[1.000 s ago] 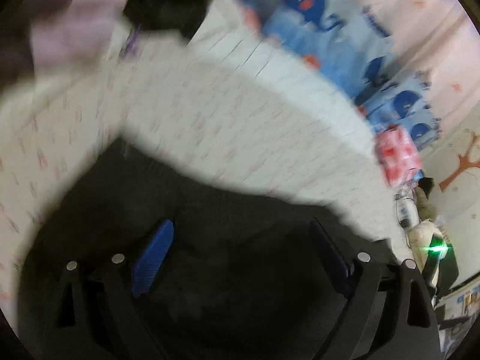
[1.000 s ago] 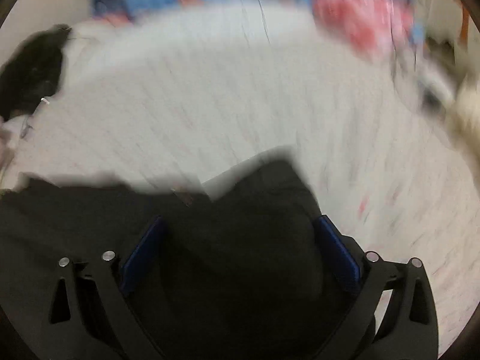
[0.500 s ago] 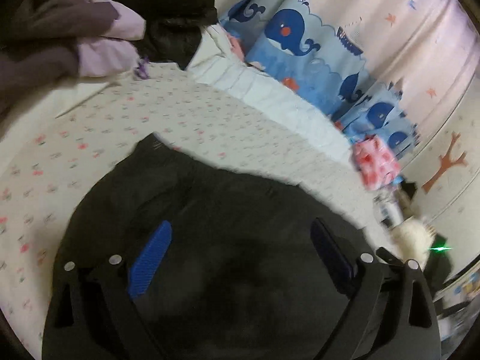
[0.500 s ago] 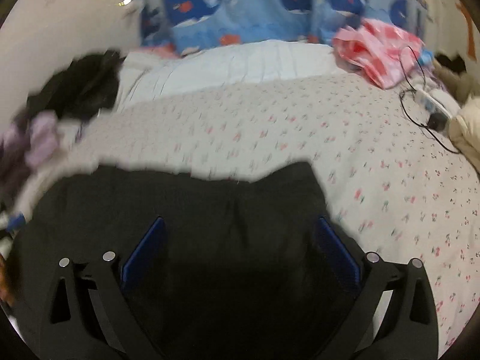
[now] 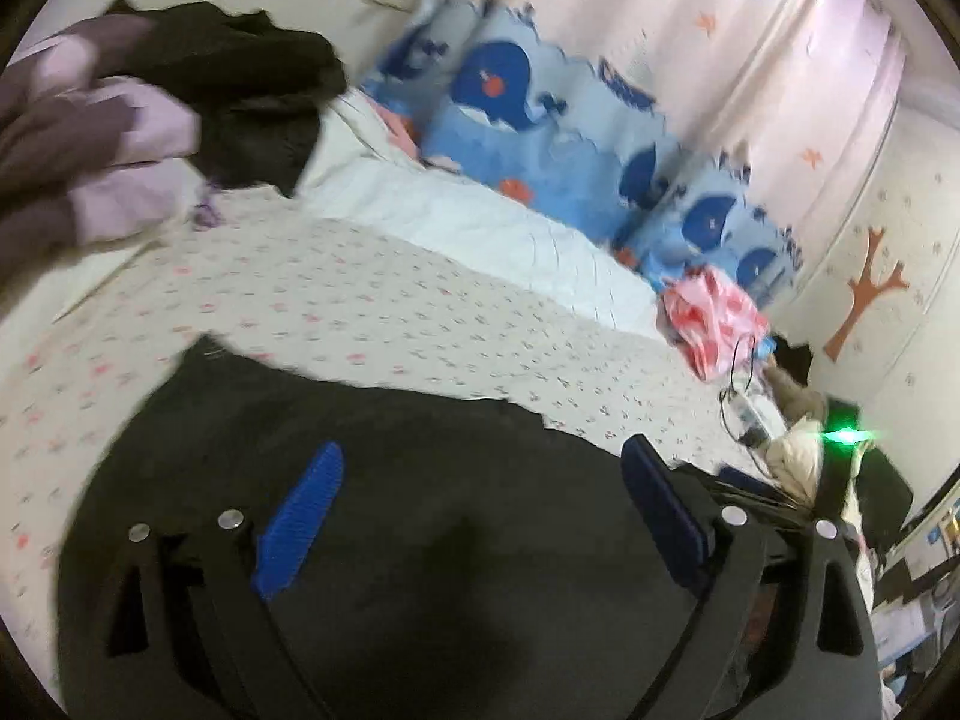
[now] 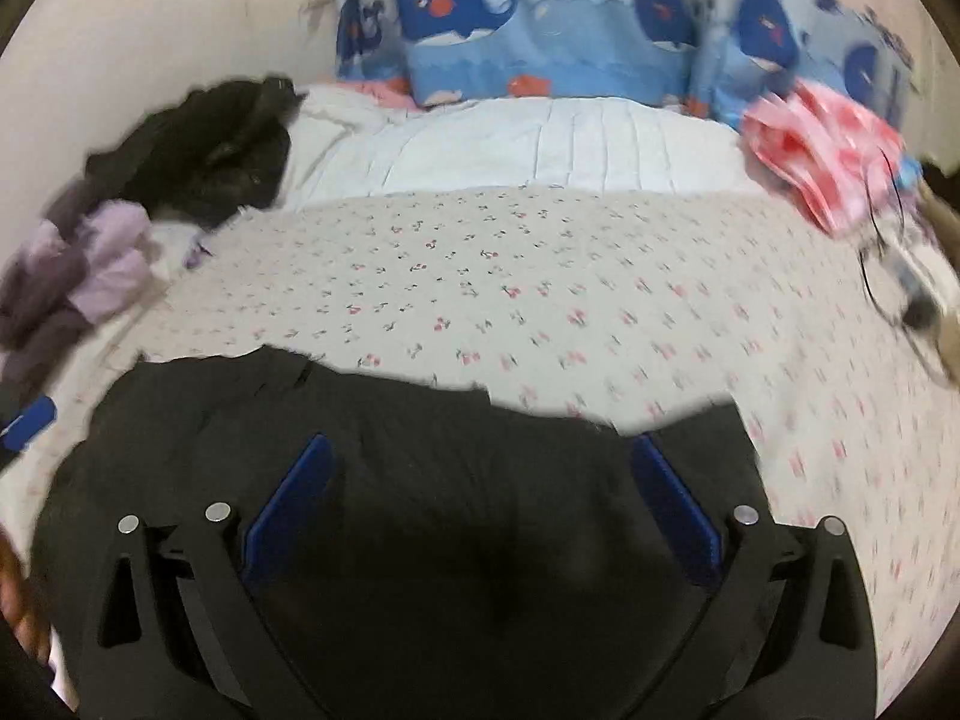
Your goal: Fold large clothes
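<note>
A large black garment [image 5: 390,432] lies spread on the flowered bed sheet [image 5: 336,294], its far edge facing the pillows. It also fills the lower half of the right wrist view [image 6: 468,438]. My left gripper [image 5: 480,504] is open above the garment, its blue pads wide apart and holding nothing. My right gripper [image 6: 480,498] is open above the same garment, empty. A blue pad of the left gripper [image 6: 27,423] shows at the left edge of the right wrist view.
A pile of black and purple clothes [image 6: 156,192] lies at the far left of the bed. Whale-print pillows [image 6: 540,18] and a white quilt [image 6: 528,144] line the headboard. A pink-red cloth [image 6: 822,144] and a cable with charger [image 6: 894,282] lie at the right.
Both grippers have drawn back and tilted up, so more of the bed and pillows shows. The black garment now lies flatter and wider on the sheet. Both grippers stay open.
</note>
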Tool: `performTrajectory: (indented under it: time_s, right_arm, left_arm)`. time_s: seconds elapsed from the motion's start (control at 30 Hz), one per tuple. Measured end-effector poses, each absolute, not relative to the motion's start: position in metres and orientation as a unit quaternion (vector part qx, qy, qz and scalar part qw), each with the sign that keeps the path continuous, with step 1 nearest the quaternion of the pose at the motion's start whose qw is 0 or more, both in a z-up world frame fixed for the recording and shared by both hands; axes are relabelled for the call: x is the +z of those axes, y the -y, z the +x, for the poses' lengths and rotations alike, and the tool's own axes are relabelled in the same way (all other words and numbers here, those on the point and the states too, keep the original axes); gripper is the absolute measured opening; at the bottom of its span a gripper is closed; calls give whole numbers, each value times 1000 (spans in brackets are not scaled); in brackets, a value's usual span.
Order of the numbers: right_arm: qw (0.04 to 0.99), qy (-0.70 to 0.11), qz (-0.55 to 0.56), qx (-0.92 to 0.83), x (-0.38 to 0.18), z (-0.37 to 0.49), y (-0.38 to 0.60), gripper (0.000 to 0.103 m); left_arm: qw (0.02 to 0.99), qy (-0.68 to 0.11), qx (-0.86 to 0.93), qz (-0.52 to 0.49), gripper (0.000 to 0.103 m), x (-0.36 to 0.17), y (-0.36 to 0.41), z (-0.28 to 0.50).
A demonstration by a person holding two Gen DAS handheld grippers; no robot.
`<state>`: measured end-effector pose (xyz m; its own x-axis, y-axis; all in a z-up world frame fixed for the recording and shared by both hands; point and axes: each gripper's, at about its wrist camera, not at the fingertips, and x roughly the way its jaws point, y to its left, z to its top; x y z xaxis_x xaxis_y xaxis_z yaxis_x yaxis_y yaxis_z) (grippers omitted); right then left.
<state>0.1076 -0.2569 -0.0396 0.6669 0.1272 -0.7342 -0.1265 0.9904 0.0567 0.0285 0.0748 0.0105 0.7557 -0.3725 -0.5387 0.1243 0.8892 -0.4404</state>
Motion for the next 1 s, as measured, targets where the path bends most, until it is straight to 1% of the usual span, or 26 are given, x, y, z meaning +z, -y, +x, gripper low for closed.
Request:
performTrajectory:
  time_s: [0.03,0.07,0.1,0.13,0.2,0.27,0.3,0.37,0.43,0.47,0.5,0.53,0.57,0.6,0.63,0.7,0.73,0.8,0.9,0.93,1.0]
  right_arm:
    - [907,-417,-17,58,-53,115,247,96]
    - [891,-450,-29,53,-82,129,242,97]
    - [876,-475,17,76,-108,140,249,97]
    - [876,-473,55,76,-114,146,259,97]
    - [870,-485,48,78,-117,151,260,97]
    - [856,-508,23,90,-114,155,262,96]
    - [849,-521,13,87,-103,152,270,96]
    - [866,-492,33,86,-77,125,288,96]
    - [893,-443,29,71,-54,80,317,96]
    - [900,-432,23,54,-54,65,327,96]
    - [906,-423,16,20,-67,48,348,96]
    - [902,-432,17,2,-83,42,359,96]
    - [895,-445,37,11,-105,41,372,97]
    - [891,-442,96,45,-119,38,389,97]
    - [886,-447,116,48,-119,39,397,97]
    - [880,-470,68,30,-104,39,389,96]
    - [880,-470,63,32,-95,33,386,96]
    - [895,-434,81,65,-67,5,377,96]
    - [910,-396,62,107,-33,-48,365,96]
    - [909,-400,33,113,-35,-66,360,96]
    - [886,-450,-25,107,-58,-69,342,96]
  left_arm:
    - [912,-338,-136,-191,90,2,-67,42]
    - [907,-355,-127,-188,90,-11,-62,53]
    - [899,-379,-114,-187,90,-36,-61,66]
    - [894,-387,-110,-195,90,-53,-63,71]
    - [889,-397,-102,-205,90,-69,-67,77]
    - [889,-412,-95,-175,90,-72,-58,77]
    - [886,-423,-95,-166,90,-69,-58,74]
    - [883,-419,-99,-189,90,-58,-71,58]
    - [894,-379,-105,-214,90,-38,-95,26]
    - [903,-363,-93,-209,90,-32,-105,12]
    - [907,-357,-80,-207,93,-34,-110,6]
    - [908,-356,-71,-208,93,-43,-116,2]
    - [903,-367,-73,-212,92,-58,-120,3]
    - [897,-383,-86,-203,93,-73,-117,7]
    - [902,-388,-73,-174,93,-75,-109,7]
    - [899,-406,-63,-155,92,-66,-104,5]
    - [896,-406,-67,-168,92,-58,-108,-2]
    - [895,-385,-75,-213,92,-39,-128,-31]
    - [895,-371,-70,-236,93,-27,-157,-80]
    - [894,-373,-66,-239,93,-28,-165,-93]
    - [886,-383,-61,-254,93,-38,-182,-116]
